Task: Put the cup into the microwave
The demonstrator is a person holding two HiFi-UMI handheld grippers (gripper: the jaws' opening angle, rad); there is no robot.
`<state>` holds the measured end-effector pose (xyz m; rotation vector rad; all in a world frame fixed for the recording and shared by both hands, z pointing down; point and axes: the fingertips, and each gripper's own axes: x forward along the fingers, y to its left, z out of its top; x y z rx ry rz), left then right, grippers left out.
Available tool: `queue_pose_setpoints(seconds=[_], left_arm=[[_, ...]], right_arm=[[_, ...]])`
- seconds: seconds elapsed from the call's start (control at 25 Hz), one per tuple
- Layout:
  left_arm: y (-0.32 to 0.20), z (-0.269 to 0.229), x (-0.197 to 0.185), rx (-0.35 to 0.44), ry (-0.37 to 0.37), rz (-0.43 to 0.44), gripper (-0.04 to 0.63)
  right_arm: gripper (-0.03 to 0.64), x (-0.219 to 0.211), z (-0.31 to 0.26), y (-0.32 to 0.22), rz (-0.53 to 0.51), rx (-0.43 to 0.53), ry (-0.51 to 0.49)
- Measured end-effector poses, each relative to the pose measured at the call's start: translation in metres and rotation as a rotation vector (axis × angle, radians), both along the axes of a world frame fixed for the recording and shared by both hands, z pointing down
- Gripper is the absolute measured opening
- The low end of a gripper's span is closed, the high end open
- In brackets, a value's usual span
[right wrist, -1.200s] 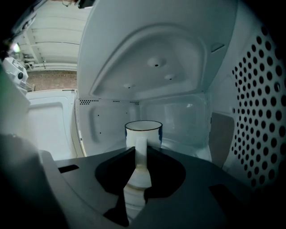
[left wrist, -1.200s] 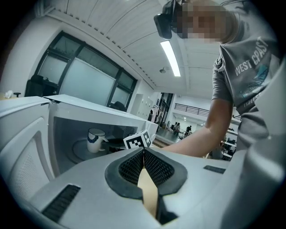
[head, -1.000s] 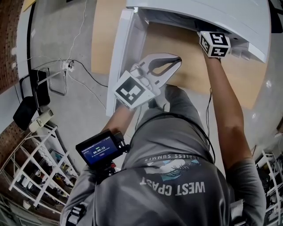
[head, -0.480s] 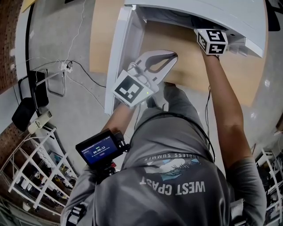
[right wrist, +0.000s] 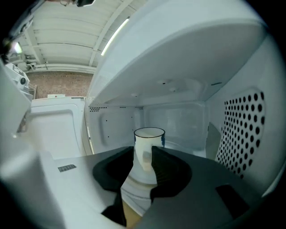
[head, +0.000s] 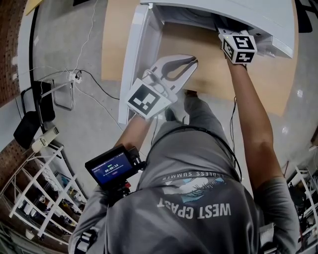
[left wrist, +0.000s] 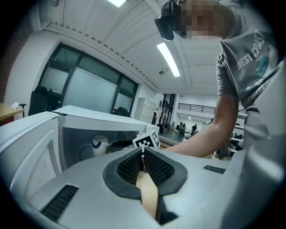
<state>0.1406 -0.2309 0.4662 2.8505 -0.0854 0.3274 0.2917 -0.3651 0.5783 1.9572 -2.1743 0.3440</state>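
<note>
The white cup (right wrist: 149, 144) with a blue handle stands upright on the turntable inside the white microwave (head: 223, 15). My right gripper (right wrist: 144, 151) reaches into the cavity. Its jaws are opening on either side of the cup, which rests on the turntable between them. In the head view only this gripper's marker cube (head: 239, 47) shows at the oven's mouth. The left gripper view shows the cup (left wrist: 100, 145) inside and that cube (left wrist: 147, 139) in front. My left gripper (head: 193, 60) hovers shut and empty over the wooden table, outside the oven.
The microwave door (head: 134, 64) hangs open to the left, beside my left gripper. The oven stands on a wooden table (head: 258, 84). Cables (head: 84, 74), a dark chair (head: 37, 111) and white racks (head: 39, 198) are on the floor at the left.
Both hands have stayed almost where they were; my left gripper has crept slightly toward the microwave in the head view.
</note>
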Motion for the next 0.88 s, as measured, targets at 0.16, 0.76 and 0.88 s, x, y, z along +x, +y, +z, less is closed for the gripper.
queue_pose_setpoints(seconds=[0.16,0.76,0.88], left_arm=[[0.000,-0.002,0.000,0.012,0.004,0.004,0.023],[0.020,-0.012,-0.014,0.101,0.060,0.039,0.023],[0.051,-0.043,-0.039,0.121,0.085,0.049,0.023]], right_arm=[[0.117,-0.005,-0.008,0.003,-0.024,0.021,-0.009],[0.088,-0.032,-0.018,0.057,-0.037,0.038,-0.024],[0.024,-0.067,-0.060,0.095,-0.073,0.060,-0.040]])
